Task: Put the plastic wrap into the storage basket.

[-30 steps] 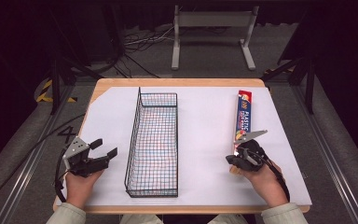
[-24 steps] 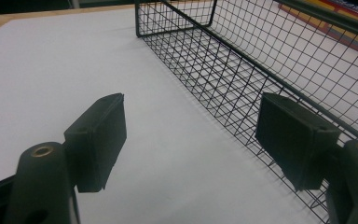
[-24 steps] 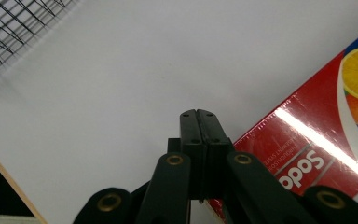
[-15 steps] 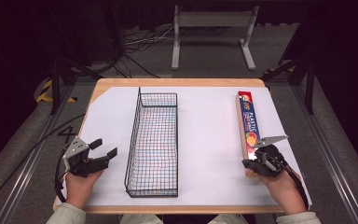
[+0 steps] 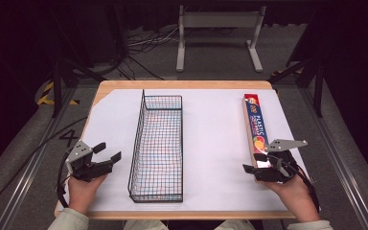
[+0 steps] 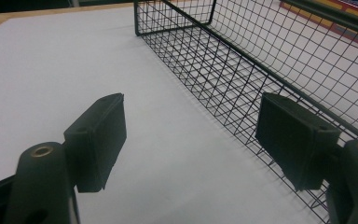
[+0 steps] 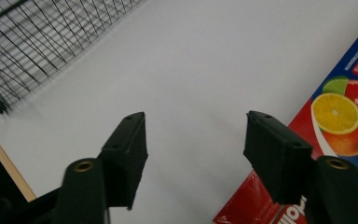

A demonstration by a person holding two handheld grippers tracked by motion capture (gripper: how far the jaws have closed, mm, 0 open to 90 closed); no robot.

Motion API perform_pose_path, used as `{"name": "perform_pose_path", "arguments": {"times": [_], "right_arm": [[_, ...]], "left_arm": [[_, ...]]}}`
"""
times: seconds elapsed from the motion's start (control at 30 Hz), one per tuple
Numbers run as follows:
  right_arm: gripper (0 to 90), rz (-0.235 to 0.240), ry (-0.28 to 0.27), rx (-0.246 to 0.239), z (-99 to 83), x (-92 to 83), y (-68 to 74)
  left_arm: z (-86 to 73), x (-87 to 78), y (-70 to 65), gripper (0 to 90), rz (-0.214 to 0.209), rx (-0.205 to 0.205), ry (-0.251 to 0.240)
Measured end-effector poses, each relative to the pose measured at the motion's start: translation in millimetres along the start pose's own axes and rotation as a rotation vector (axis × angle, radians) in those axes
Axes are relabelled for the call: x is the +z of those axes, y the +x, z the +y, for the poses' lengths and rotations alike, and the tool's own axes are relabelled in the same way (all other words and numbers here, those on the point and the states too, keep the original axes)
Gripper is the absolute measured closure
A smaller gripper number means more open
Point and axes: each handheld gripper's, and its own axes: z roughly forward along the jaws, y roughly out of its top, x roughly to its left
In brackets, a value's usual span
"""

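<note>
Since a second ago the right gripper (image 5: 254,171) has slid along the near end of the box (image 5: 256,125) toward the table's (image 5: 124,87) right edge, and its jaws have just been opening; they now stand apart with nothing between them. One pad (image 7: 272,151) sits just beside the box end. Near the left edge, the left gripper (image 5: 108,152) rests with jaws wide and empty. Between both hands stands the basket (image 5: 158,148). Farther off, the box runs along the right side of the white sheet (image 5: 211,134).
</note>
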Motion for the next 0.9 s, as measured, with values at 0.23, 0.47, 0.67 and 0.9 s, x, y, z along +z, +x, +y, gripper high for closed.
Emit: {"name": "perform_pose_path", "arguments": {"times": [0.23, 0.47, 0.67, 0.9], "right_arm": [[29.5, -0.097, -0.048, -0.05, 12.7, -7.1, 1.4], [32.7, -0.097, -0.072, -0.005, 33.1, -8.9, -6.1], [30.1, -0.105, -0.134, 0.083, 50.7, -11.1, -18.4], [29.1, -0.122, -0.113, 0.157, 66.2, -4.2, -32.6]], "left_arm": [[-0.3, -0.1, 0.2, 24.4, 0.001, -0.005, 0.0], [-0.2, 0.1, -0.1, 24.4, 0.003, -0.002, 0.001], [-0.7, -0.6, 0.7, 24.3, 0.004, -0.007, 0.002], [-0.6, -1.3, 0.9, 24.3, 0.005, -0.006, 0.0]]}}
